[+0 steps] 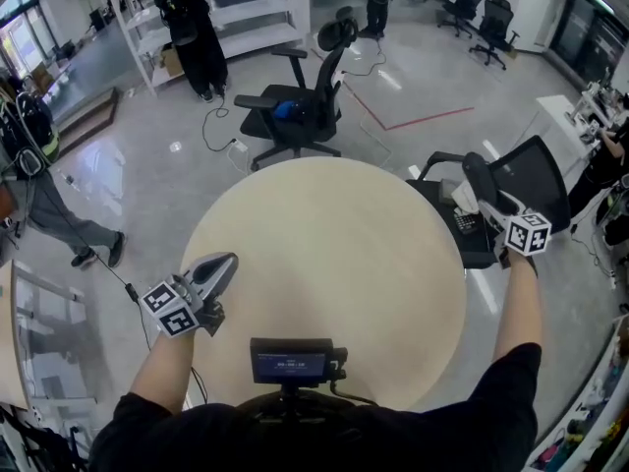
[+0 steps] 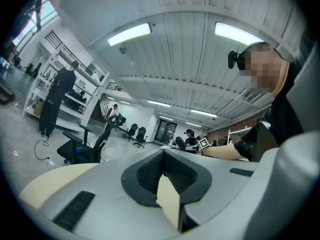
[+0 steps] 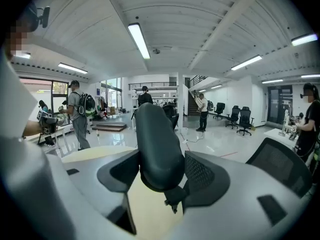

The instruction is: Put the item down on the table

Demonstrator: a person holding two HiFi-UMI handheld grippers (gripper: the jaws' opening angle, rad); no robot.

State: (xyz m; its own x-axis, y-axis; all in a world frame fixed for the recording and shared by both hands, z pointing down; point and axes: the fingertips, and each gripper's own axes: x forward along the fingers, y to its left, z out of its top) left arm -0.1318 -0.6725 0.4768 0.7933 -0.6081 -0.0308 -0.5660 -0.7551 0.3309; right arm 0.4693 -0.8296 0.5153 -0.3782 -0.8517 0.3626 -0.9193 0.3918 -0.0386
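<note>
A dark, rounded, elongated item (image 3: 156,144) stands upright between the jaws of my right gripper (image 3: 161,156), which is shut on it. In the head view the right gripper (image 1: 484,193) holds this dark item (image 1: 478,175) just past the right rim of the round beige table (image 1: 334,254), above a chair seat. My left gripper (image 1: 226,262) rests at the table's left edge with its jaws together and nothing in them. In the left gripper view the left gripper (image 2: 165,156) points across the table (image 2: 45,184) toward the room.
A black mesh office chair (image 1: 536,175) stands against the table's right side. Another black chair (image 1: 305,96) stands behind the table. White shelves (image 1: 251,13) and standing people (image 1: 192,28) are farther back. A small screen (image 1: 292,362) sits at the near edge.
</note>
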